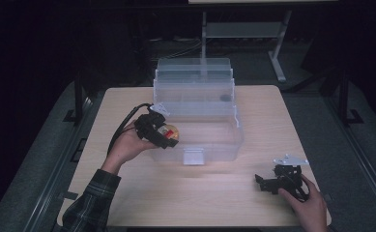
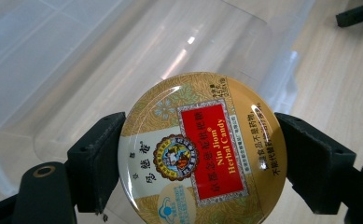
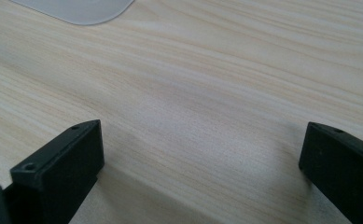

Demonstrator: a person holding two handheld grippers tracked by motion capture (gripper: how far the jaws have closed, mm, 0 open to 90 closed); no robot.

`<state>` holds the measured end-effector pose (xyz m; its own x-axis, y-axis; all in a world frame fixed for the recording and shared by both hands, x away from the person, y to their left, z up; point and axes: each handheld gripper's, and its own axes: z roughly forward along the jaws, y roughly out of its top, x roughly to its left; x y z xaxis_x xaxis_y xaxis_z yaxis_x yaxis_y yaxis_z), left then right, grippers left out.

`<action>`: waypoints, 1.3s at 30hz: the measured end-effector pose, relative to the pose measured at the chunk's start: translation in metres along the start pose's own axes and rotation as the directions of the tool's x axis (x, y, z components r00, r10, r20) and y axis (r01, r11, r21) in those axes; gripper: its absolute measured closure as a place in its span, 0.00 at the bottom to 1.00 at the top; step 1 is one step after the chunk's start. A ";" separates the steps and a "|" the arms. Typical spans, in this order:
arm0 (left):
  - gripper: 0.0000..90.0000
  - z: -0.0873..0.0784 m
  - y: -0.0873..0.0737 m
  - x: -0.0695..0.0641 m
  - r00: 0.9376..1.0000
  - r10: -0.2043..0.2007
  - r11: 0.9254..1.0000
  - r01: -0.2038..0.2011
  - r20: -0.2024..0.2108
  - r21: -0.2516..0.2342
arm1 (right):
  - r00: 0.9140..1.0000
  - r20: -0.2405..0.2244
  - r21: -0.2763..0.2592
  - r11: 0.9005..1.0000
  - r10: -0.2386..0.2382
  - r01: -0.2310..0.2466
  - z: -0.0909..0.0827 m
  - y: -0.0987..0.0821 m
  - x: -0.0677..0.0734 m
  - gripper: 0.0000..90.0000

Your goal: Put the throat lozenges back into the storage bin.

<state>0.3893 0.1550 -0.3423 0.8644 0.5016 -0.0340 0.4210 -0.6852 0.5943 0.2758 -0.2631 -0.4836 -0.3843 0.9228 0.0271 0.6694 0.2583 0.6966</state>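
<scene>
Over the box [image 1: 224,140] rim, left gripper [image 1: 162,133] clamps the tin [image 2: 201,151]; lower level before releasing, while right gripper [image 1: 267,183] rests agape.

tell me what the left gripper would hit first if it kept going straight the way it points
Probably the clear plastic box: the left gripper, shut on the candy tin, points over its near-left rim. Depth is unclear.
</scene>
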 end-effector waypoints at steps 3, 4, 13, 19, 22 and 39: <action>0.22 0.002 -0.002 0.005 1.000 -0.012 1.000 0.012 -0.012 0.007 | 1.000 0.000 0.000 1.000 0.000 0.000 0.000 0.000 0.000 0.00; 0.22 0.002 -0.002 0.007 1.000 -0.018 1.000 0.018 -0.018 0.009 | 1.000 0.000 0.000 1.000 0.000 0.000 0.000 0.000 0.000 0.00; 0.22 0.002 -0.007 0.019 0.998 -0.051 0.998 0.052 -0.044 0.022 | 1.000 0.000 0.000 1.000 0.000 0.000 0.000 0.000 0.000 0.00; 0.22 0.004 -0.009 0.023 0.996 -0.061 0.997 0.063 -0.061 0.035 | 1.000 0.000 0.000 1.000 0.000 0.000 0.000 0.000 0.000 0.00; 0.22 0.005 -0.010 0.026 0.995 -0.066 0.997 0.069 -0.068 0.040 | 1.000 0.000 0.000 1.000 0.000 0.000 0.000 0.000 0.000 0.00; 0.22 0.006 -0.015 0.031 0.995 -0.068 0.995 0.073 -0.073 0.061 | 1.000 0.000 0.000 1.000 0.000 0.000 0.000 0.000 0.000 0.00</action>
<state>0.4117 0.1781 -0.3571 0.8113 0.5844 -0.0162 0.4989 -0.6776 0.5404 0.2758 -0.2631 -0.4837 -0.3844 0.9228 0.0265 0.6689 0.2586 0.6969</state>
